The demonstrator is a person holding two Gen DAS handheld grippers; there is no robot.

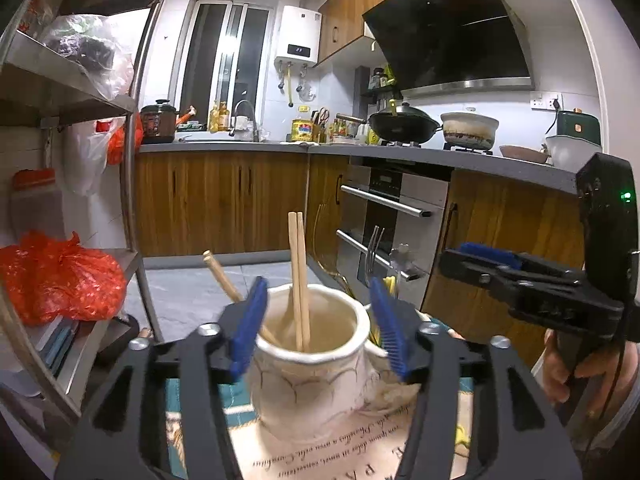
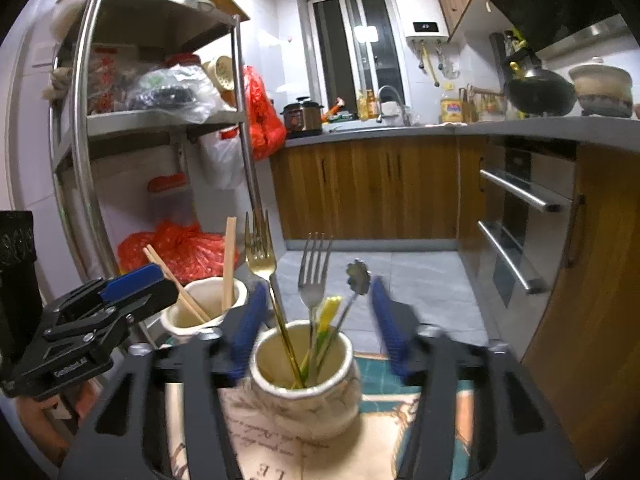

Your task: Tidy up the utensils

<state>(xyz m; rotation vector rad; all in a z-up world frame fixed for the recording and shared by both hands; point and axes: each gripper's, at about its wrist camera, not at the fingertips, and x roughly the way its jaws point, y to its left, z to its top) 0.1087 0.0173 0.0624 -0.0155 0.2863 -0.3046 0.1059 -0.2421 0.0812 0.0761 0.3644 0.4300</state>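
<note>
Since chopsticks (image 1: 299, 280) stand in one jar (image 1: 316, 364) and forks (image 2: 310, 276) in the other (image 2: 306, 392), sorting by kind is judged largely done (both jars sit side by side on a printed mat (image 2: 280, 452)). Each jar is straddled by wide-spread blue pads, left gripper (image 1: 318, 328) at the chopstick jar and right gripper (image 2: 316, 324) at the fork jar, neither holding anything. Jar bottoms are hidden, and the yellow item (image 2: 329, 312) and flower-topped piece (image 2: 359, 276) cannot be identified.
</note>
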